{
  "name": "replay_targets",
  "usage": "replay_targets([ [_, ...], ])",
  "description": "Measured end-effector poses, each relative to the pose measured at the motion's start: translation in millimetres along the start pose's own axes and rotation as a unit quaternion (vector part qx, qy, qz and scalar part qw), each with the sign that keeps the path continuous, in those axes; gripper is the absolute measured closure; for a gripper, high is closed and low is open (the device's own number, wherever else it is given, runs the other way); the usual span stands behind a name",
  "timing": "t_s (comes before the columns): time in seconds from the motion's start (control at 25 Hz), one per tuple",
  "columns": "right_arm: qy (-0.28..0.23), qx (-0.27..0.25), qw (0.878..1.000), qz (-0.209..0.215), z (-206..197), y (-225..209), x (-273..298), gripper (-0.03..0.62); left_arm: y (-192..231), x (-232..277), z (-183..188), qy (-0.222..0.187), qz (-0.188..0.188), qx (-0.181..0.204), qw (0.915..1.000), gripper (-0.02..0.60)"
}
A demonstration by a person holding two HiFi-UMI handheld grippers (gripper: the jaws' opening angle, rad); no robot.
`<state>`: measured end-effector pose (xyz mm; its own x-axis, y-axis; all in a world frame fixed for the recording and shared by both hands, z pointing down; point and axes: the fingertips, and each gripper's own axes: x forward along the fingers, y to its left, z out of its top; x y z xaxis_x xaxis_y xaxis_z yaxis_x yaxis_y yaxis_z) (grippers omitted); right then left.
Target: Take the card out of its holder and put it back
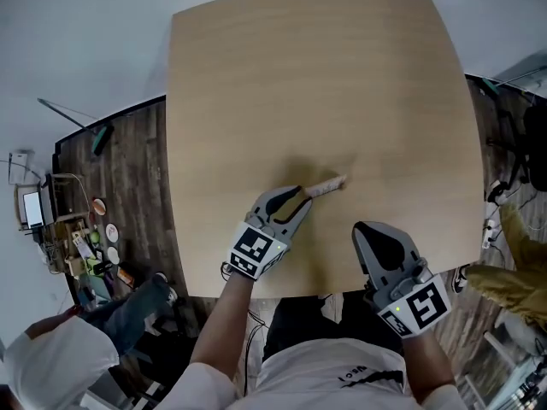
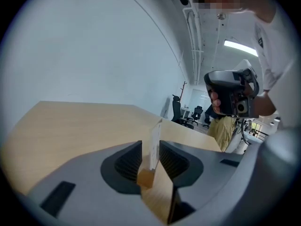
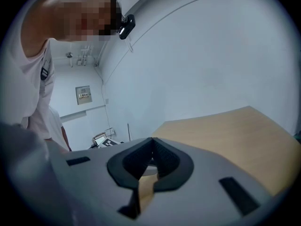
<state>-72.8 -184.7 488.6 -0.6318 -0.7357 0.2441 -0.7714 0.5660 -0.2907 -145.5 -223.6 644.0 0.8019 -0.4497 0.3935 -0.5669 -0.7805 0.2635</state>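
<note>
Clamps the holder (image 1: pixel 327 186) in the left hand-held gripper (image 1: pixel 302 201), card (image 2: pixel 154 145) upright between pads; holds right hand-held gripper (image 1: pixel 369 228) closed, empty, at 5 o'clock, over the bench (image 1: pixel 325 84).

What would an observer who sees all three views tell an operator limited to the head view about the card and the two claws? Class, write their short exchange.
Operator: My head view shows the left claw tipped against something pale on the table. What is it?
Observer: A white card, upright and edge-on between that claw's pads. I cannot tell whether they pinch it.
Operator: Is it lifted clear yet?
Observer: No. Its foot seems to sit in a small wooden holder on the table.
Operator: Is the right claw carrying anything?
Observer: No. Its jaws are together with nothing between them.
</note>
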Motion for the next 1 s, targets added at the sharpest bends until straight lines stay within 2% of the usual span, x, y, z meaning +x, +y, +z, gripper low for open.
replay_targets([
  [0.4,0.025,0.008,1.000,-0.015,-17.9,-11.9,-1.8,0.582,-1.9,24.9,0.8,0.001,-0.036,0.023,0.9991,0.479],
  [0.48,0.029,0.009,0.999,-0.017,-20.3,-14.2,-3.0,0.582,-0.6,25.8,-1.5,0.002,-0.035,0.027,0.9990,0.526],
  [0.6,0.031,0.010,0.999,-0.019,-21.1,-18.3,-5.8,0.582,-2.1,28.3,-6.7,0.006,-0.040,0.030,0.9987,0.537],
  [0.84,0.027,0.007,0.999,-0.020,-17.1,-19.8,-12.4,0.582,-10.6,26.4,12.3,-0.013,-0.047,0.047,0.9977,0.555],
  [1.0,0.023,0.007,1.000,-0.019,-10.4,-22.4,-16.2,0.580,-7.5,22.4,23.2,-0.010,-0.039,0.050,0.9979,0.555],
])
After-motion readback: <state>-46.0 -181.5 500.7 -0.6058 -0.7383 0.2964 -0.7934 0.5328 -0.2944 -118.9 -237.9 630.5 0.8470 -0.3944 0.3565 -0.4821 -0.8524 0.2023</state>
